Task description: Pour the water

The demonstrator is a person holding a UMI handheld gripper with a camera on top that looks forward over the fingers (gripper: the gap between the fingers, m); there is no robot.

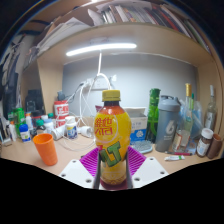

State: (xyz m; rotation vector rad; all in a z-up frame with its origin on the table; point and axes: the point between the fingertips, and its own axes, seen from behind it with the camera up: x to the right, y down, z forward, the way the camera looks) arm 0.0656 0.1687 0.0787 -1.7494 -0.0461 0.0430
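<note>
- I see the hand-held gripper [114, 168] clamped on the bottle [112, 138], upright so nothing spills.
- Orange cup [45, 148] sits left on the table [70, 160], likely my pour target.

One yellow drink bottle [112, 140], one orange cup [45, 148], one green bottle [153, 113].

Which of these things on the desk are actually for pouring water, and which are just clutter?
For the job:
- juice bottle, held between the gripper fingers
- orange cup, probably the target

Just lying about:
- green bottle
- clear bottle
- red-labelled container
- small white bottles
</note>
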